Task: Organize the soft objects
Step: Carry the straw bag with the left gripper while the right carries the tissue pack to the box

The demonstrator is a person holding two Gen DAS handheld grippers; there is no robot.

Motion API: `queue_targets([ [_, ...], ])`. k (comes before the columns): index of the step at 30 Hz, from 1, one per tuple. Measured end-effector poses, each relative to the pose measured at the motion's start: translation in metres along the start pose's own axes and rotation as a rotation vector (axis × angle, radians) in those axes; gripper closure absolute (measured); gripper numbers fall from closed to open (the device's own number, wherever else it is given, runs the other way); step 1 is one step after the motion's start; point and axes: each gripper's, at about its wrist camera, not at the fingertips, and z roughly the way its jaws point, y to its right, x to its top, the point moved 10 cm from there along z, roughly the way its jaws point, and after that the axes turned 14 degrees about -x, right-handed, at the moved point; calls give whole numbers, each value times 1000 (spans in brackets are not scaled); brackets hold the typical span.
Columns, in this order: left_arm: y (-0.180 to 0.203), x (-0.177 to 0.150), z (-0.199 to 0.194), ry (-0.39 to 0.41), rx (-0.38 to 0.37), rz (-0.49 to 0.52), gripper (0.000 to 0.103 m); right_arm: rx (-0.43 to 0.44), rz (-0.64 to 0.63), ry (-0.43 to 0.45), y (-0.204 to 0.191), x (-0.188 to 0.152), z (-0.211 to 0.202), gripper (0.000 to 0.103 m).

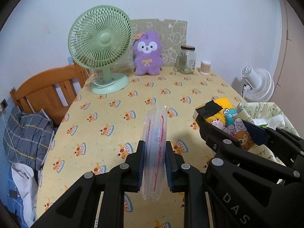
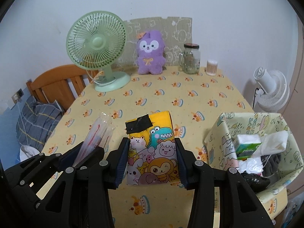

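Item one, left of the fabric storage bin (image 2: 224, 131): a clear plastic packet (image 1: 154, 148), long and flat, with red lines inside, is held on edge between the pads of the left gripper (image 1: 154, 163), which are closed on its lower half, and is carried clear of the yellow tablecloth (image 1: 106, 114). It is judged light, limp and slippery; the crinkled film is likely to buckle if squeezed harder, so a grip low and across the flat faces, as shown, suits it. Its contents cannot be identified. Item two, nearer the bin and just beside its left wall: a yellow cartoon-printed pack (image 2: 152, 152), patched with black tape at its top, is clamped at mid-height by the right gripper (image 2: 152, 163), one pad on each side edge. It is judged soft, light and compressible, probably tissues; the side edges give the firmest hold. Item three, inside the bin: a green-and-white tissue pack (image 2: 248, 146), white wrapping and dark cloth are already stowed. Item four, well behind the bin at the table's far edge: a purple plush toy (image 2: 151, 55) is seated upright, judged soft and easily pinched at the body.
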Motion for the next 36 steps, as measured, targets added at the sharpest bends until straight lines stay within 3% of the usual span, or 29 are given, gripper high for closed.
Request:
queue_targets([
  [23, 38, 35, -39, 111, 20, 24, 85, 11, 21, 112, 35, 35, -47, 53],
  [36, 70, 40, -33, 126, -17, 33, 84, -26, 25, 133, 68, 37, -54, 53],
])
